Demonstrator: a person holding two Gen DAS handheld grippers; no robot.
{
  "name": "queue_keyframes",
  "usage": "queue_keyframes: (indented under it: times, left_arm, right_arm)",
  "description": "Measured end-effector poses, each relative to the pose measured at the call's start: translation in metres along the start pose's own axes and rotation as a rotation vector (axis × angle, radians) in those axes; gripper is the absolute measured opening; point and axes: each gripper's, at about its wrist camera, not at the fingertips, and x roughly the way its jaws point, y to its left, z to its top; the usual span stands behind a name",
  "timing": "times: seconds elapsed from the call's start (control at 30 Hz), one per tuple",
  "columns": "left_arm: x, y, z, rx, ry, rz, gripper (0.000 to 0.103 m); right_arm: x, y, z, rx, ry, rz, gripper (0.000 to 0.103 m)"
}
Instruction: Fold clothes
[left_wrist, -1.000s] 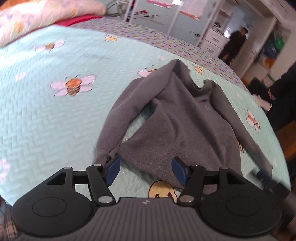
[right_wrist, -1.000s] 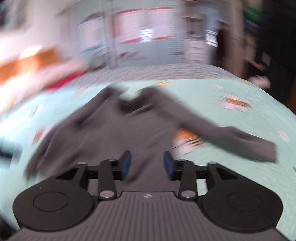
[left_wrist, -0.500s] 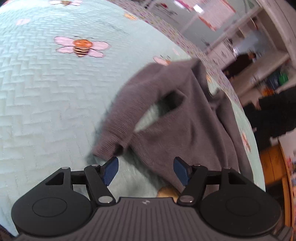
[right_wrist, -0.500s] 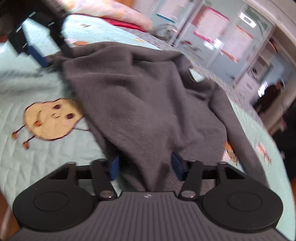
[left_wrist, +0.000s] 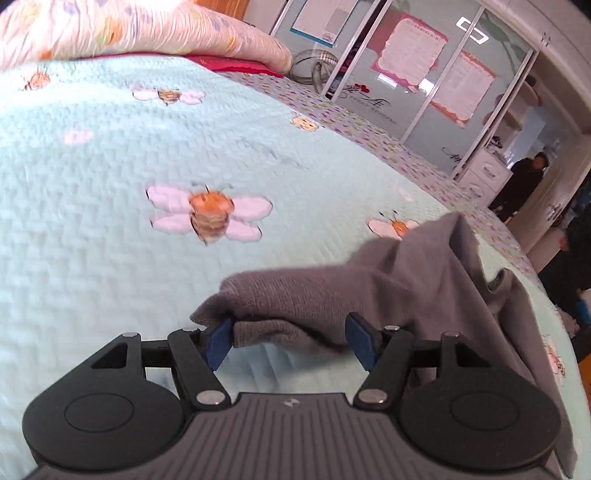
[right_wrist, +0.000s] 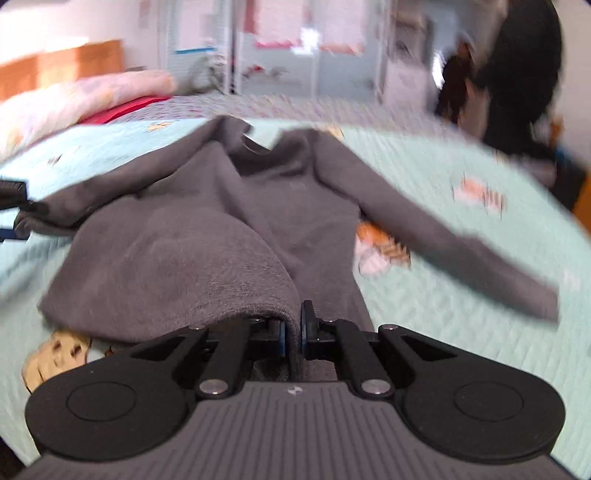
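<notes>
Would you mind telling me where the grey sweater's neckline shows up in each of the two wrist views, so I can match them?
Left wrist view: the neckline sits at the right, a small dark notch beyond the sweater's raised fold.
Right wrist view: the neckline is at top centre, an open notch between the shoulders.
Shared landmark: the pink quilt at the far end of the bed, upper left in both.

text: script lettering on glass door (left_wrist: 371, 105), too small to read | posters (left_wrist: 410, 55): print unreadable | gripper body logo (left_wrist: 289, 402): no words
</notes>
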Motion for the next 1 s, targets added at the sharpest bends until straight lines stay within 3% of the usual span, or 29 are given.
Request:
queue_keyframes:
  times: [0.1,0.17,0.3,0.43,0.5,0.6,0.9,1.0]
  left_arm:
    - [-0.022,-0.012,-0.010,0.169,0.026,-0.076,0.069]
    - [-0.042,-0.024,-0.036,0.342,0.046,-0.116,0.069]
    - [-0.069,-0.041,-0.092,0.587,0.070,-0.173,0.069]
    - [-0.069,-0.066,-0.137,0.874,0.038,-0.166,0.069]
    - [-0.059,-0.070,-0.141,0.915,0.056,-0.157,0.069]
    - [-0.050,-0.067,-0.134,0.889,0.065,-0.165,0.069]
    - [-0.053,-0.074,-0.118,0.930,0.012,-0.132,0.070]
    - [-0.045,-0.077,-0.120,0.956,0.054,-0.114,0.070]
  right_arm:
    - [-0.001,-0.004,-0.004,0.020,0.006,0.020,0.008]
    - [0.000,-0.002,-0.006,0.007,0.009,0.017,0.008]
    - [0.004,-0.006,-0.007,0.020,0.020,0.017,0.012]
    - [0.005,-0.006,-0.005,0.024,0.024,0.016,0.015]
    - [0.005,-0.006,-0.004,0.020,0.024,0.015,0.015]
    - [0.006,-0.008,-0.003,0.019,0.024,0.015,0.015]
    - [0.009,-0.007,-0.006,0.042,0.027,0.017,0.019]
    - [0.009,-0.010,-0.006,0.055,0.024,0.019,0.020]
